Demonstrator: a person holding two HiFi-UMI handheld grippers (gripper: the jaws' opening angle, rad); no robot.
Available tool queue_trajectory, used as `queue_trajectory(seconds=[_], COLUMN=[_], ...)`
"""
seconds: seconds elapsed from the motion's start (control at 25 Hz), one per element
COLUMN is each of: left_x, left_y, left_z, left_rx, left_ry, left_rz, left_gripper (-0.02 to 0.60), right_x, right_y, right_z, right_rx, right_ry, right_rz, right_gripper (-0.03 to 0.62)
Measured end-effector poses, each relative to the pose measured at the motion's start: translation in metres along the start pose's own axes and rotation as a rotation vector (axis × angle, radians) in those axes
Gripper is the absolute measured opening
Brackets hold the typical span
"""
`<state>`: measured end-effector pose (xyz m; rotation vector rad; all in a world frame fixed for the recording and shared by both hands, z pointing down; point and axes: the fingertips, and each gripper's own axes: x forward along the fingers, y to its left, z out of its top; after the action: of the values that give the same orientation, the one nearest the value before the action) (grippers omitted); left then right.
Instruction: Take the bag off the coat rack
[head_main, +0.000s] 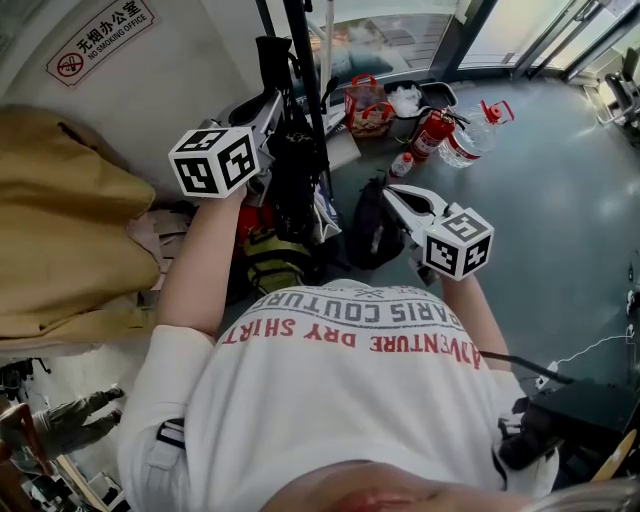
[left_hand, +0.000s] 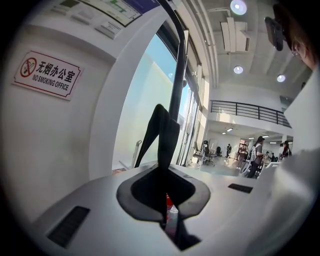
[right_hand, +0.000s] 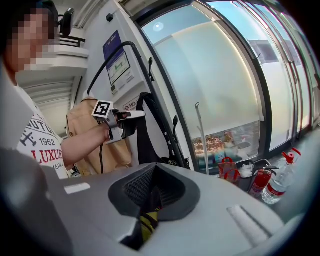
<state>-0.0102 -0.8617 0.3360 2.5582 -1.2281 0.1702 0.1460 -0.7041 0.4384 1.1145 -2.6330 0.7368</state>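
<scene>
A black bag hangs low on the black coat rack, and its black strap runs up to a hook on the rack's pole. My left gripper is raised beside the pole. In the left gripper view it is shut on that strap. The right gripper view also shows the left gripper clamped on the strap. My right gripper is lower, its tips next to the bag's right side. Its jaws stand together. Whether anything is pinched between them is unclear.
A tan coat hangs at the left by the wall with a no-smoking sign. A yellow-and-black item hangs at the rack. On the floor beyond are a red basket, a fire extinguisher and a water bottle. Glass panels rise behind.
</scene>
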Motion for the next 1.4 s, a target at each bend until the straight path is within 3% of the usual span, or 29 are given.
queue_trajectory(seconds=[0.52, 0.64, 0.84, 1.04, 1.16, 1.4], left_x=[-0.042, -0.058, -0.077, -0.086, -0.097, -0.157], left_y=[0.010, 0.013, 0.004, 0.023, 0.021, -0.003], left_z=[0.112, 0.121, 0.091, 0.041, 0.005, -0.042], left_rx=[-0.039, -0.052, -0.038, -0.115, -0.107, -0.103], left_ry=[-0.226, -0.258, -0.213, -0.169, -0.120, -0.073], left_rz=[0.008, 0.013, 0.023, 0.060, 0.064, 0.059], left_gripper=[0.015, 0.015, 0.015, 0.015, 0.015, 0.015], right_x=[0.004, 0.004, 0.002, 0.011, 0.015, 0.004], right_y=[0.001, 0.001, 0.006, 0.012, 0.019, 0.063], right_z=[0.001, 0.002, 0.001, -0.005, -0.014, -0.035], right_rx=[0.005, 0.002, 0.006, -0.001, 0.003, -0.019], right_ry=[0.004, -0.001, 0.006, 0.021, 0.033, 0.034], right_rz=[0.015, 0.024, 0.034, 0.043, 0.049, 0.059], right_gripper=[0.000, 0.000, 0.000, 0.000, 0.000, 0.000])
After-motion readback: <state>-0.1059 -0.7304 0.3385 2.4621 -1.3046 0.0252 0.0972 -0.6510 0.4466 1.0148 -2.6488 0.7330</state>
